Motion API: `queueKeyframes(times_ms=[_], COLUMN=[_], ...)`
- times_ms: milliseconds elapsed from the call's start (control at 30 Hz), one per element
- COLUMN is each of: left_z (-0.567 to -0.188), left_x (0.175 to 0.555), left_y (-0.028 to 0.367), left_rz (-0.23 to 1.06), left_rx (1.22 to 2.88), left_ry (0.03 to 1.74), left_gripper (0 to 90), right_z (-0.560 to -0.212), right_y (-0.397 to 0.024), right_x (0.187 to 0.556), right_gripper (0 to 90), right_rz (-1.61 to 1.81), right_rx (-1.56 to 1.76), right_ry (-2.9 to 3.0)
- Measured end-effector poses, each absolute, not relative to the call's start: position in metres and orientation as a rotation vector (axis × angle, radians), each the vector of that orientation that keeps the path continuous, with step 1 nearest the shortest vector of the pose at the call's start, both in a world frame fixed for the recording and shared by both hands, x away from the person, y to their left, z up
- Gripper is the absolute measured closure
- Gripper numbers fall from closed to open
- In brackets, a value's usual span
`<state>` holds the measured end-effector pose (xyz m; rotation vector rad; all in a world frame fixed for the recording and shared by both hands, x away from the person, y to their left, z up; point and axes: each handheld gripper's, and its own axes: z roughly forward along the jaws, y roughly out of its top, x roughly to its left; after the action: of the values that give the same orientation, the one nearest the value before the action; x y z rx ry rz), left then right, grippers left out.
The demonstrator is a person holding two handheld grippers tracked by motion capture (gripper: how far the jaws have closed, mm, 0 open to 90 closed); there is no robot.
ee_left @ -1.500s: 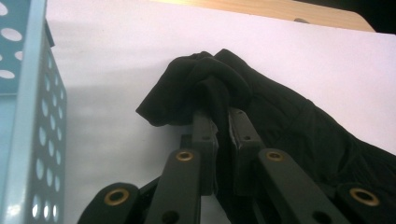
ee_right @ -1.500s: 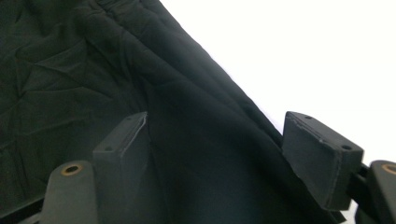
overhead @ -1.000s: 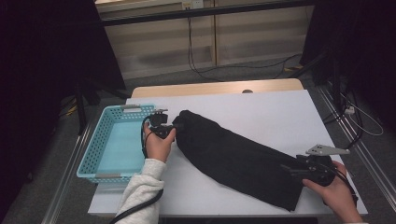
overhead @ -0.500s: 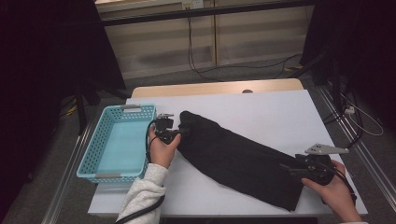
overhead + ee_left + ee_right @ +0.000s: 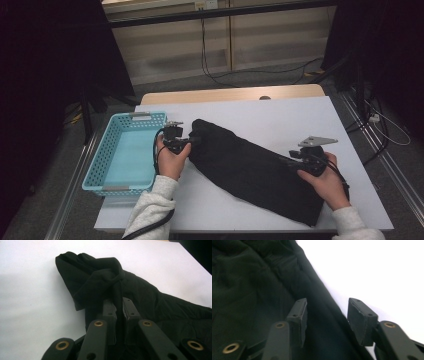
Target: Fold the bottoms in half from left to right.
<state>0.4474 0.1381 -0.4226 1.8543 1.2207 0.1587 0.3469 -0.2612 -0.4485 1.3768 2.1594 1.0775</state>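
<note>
A long black garment (image 5: pixel 250 170) lies diagonally across the white table (image 5: pixel 280 115), from the middle left to the front right. My left gripper (image 5: pixel 193 140) is at its upper left end. In the left gripper view, that gripper (image 5: pixel 119 302) is shut on a bunched fold of the black cloth (image 5: pixel 155 297). My right gripper (image 5: pixel 290 159) is at the garment's right side near its lower end. It stands open (image 5: pixel 327 308), one jaw over the cloth (image 5: pixel 249 285) and the other over bare table, straddling the cloth's edge.
A light blue plastic basket (image 5: pixel 98 162) with nothing in it stands at the table's left edge, just left of my left hand. Bare white table lies behind the garment. Cables run across the floor beyond the table.
My left gripper has moved right and slightly nearer, taking the garment's upper left end with it. The right gripper has hardly moved.
</note>
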Motion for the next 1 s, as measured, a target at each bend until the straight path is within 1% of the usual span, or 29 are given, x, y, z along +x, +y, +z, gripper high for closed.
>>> queueKeyframes(times_ms=[133,200,300,333,367,400,433,467,500,633,867,900,933,1000], left_z=[-0.423,-0.422,-0.422,-0.422,-0.422,-0.422,-0.422,-0.422,-0.422,-0.421,-0.422,-0.422,-0.423,-0.423], left_x=[0.447,0.447,0.447,0.447,0.447,0.447,0.447,0.447,0.447,0.448,0.449,0.449,0.450,0.450], left_y=[0.140,0.141,0.141,0.141,0.141,0.141,0.141,0.142,0.142,0.142,0.145,0.146,0.146,0.147], left_rz=[0.159,0.161,0.165,0.164,0.165,0.166,0.163,0.165,0.168,0.172,0.184,0.189,0.192,0.192], left_rx=[1.851,1.847,1.847,1.845,1.844,1.846,1.840,1.841,1.841,1.839,1.826,1.825,1.826,1.823], left_ry=[1.222,1.226,1.228,1.228,1.229,1.230,1.233,1.233,1.234,1.239,1.252,1.253,1.258,1.258], left_gripper=[83.2,83.2,83.3,83.3,83.2,83.2,83.2,83.2,83.2,83.3,83.4,83.3,83.4,83.4], right_z=[-0.451,-0.452,-0.454,-0.454,-0.457,-0.457,-0.459,-0.461,-0.462,-0.460,-0.458,-0.459,-0.460,-0.460], right_y=[-0.248,-0.242,-0.234,-0.234,-0.232,-0.232,-0.230,-0.229,-0.229,-0.229,-0.243,-0.243,-0.243,-0.241], right_x=[0.364,0.370,0.378,0.378,0.380,0.380,0.381,0.382,0.382,0.385,0.389,0.390,0.390,0.388], right_gripper=[61.2,62.7,68.6,68.6,74.4,74.4,78.0,86.4,89.3,90.0,90.0,89.1,86.0,83.2], right_rz=[1.096,1.104,1.078,1.078,1.062,1.062,1.048,1.044,1.042,1.023,1.030,1.059,1.053,0.999], right_rx=[1.356,1.344,1.318,1.318,1.306,1.306,1.312,1.298,1.292,1.300,1.398,1.423,1.420,1.406], right_ry=[2.177,2.191,2.243,2.243,2.269,2.269,2.279,2.302,2.311,2.273,2.166,2.169,2.178,2.174])
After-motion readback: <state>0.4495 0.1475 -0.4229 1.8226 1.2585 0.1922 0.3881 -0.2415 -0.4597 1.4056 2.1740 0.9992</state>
